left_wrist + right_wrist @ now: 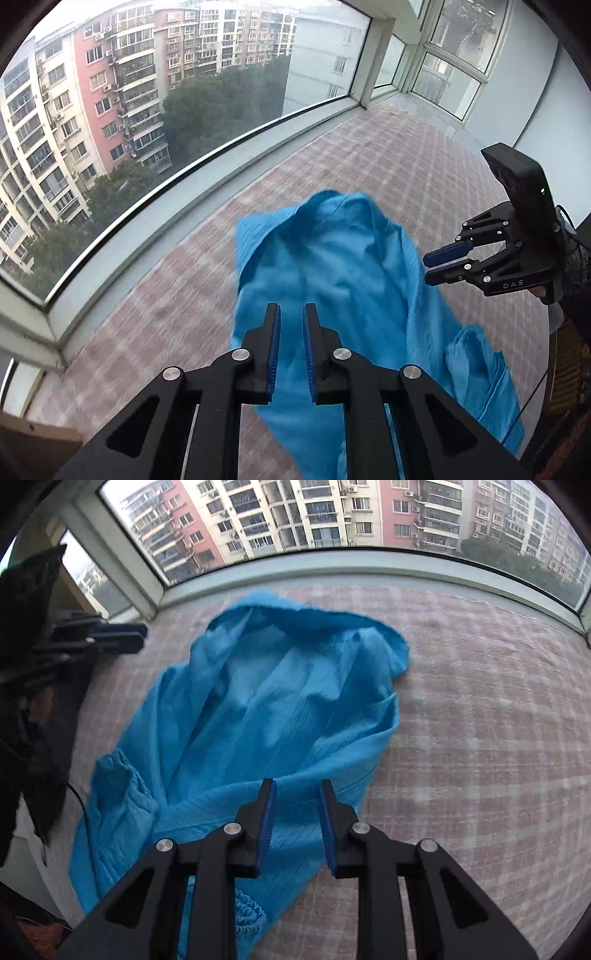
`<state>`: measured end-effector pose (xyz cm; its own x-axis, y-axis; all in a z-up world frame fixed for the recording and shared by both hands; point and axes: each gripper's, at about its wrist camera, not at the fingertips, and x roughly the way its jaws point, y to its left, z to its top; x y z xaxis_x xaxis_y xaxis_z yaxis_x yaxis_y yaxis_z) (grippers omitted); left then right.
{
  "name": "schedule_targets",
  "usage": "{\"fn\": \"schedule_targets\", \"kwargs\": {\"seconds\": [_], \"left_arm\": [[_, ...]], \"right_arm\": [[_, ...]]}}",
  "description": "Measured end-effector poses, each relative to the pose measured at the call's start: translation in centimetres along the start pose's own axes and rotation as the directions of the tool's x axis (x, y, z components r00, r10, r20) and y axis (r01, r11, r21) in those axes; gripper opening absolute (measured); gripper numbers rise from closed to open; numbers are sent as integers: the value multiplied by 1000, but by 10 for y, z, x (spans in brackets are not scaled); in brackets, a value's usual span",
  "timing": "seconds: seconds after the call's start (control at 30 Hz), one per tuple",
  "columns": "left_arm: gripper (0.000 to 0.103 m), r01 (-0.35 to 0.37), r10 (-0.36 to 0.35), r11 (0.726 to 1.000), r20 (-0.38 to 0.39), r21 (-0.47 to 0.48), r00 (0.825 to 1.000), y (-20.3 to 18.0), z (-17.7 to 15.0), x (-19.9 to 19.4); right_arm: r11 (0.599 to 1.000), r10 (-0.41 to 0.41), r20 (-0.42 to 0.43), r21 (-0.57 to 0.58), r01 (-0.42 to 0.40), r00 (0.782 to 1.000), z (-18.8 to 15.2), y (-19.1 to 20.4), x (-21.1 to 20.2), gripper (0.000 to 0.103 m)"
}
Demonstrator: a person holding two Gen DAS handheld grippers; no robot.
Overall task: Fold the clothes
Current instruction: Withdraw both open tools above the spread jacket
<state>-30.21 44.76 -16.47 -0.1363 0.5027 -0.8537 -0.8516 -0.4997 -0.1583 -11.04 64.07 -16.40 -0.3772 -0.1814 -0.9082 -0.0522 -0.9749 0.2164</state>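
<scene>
On pink-checked bed cover, bright blue thin-striped garment lying rumpled, hood toward window. Left gripper and right gripper hovering above, jaws parted, grasping nothing. Best flattened first, then pinched at opposite edges.

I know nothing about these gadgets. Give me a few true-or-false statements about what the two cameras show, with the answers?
1. The blue garment lies rumpled on a pink checked cover. True.
2. The left gripper is clamped on the garment. False: its jaws stand slightly apart with nothing pinched between them.
3. The right gripper holds no cloth. True: the gap between its pads is empty, and the garment lies below.
4. The garment is neatly folded into a square. False: it is spread out loosely and creased.
5. A window behind the surface shows apartment blocks. True.
6. The garment is red. False: it is blue.
</scene>
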Motion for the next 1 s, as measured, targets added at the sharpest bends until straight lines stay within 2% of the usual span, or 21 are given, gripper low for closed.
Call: {"fn": "schedule_targets", "kwargs": {"seconds": [0.07, 0.13, 0.27, 0.37, 0.43, 0.53, 0.63, 0.7, 0.8, 0.83, 0.9, 1.0], "left_arm": [[12, 4, -7, 998, -41, -55, 999, 15, -14, 13], [11, 45, -51, 995, -58, -89, 997, 20, -17, 29], [12, 87, -96, 992, -93, -91, 991, 11, -13, 67], [9, 57, -64, 996, -103, -69, 993, 9, -14, 71], [9, 28, -34, 997, -94, -68, 995, 9, -16, 56], [9, 2, -3, 1000, -33, -31, 999, 0, -29, 4], [13, 15, -14, 1000, 21, -6, 1000, -21, -57, -48], [14, 59, -59, 998, 20, 3, 998, -37, -77, -63], [17, 139, -139, 990, 3, 5, 990, -58, -103, -57], [17, 139, -140, 990, -16, -9, 990, -62, -108, -49], [14, 118, -120, 992, -59, -43, 991, -61, -118, -29], [14, 45, -49, 998, -142, -34, 989, -55, -134, 3]], "right_arm": [[999, -23, -36, -29, 22, 999, -5, 8, 15, 23], [998, -56, -46, -36, 54, 997, -4, 10, 21, 23], [994, -102, -66, -42, 100, 993, -4, 13, 23, 21], [995, -104, -55, -7, 104, 993, -10, 12, 7, 23], [995, -95, -19, 24, 96, 995, -19, 11, -15, 23], [996, -69, 46, 53, 67, 997, -48, 17, -56, 23], [997, -60, 111, 46, 55, 992, -89, 37, -92, 24], [998, -34, 130, 56, 27, 991, -113, 55, -101, 24], [999, 11, 119, 45, -17, 993, -140, 82, -94, 24], [999, 19, 102, 38, -23, 995, -145, 91, -86, 24], [1000, 3, 50, 18, -4, 999, -151, 105, -64, 24], [1000, -13, -6, 16, 13, 1000, -155, 110, -33, 24]]}}
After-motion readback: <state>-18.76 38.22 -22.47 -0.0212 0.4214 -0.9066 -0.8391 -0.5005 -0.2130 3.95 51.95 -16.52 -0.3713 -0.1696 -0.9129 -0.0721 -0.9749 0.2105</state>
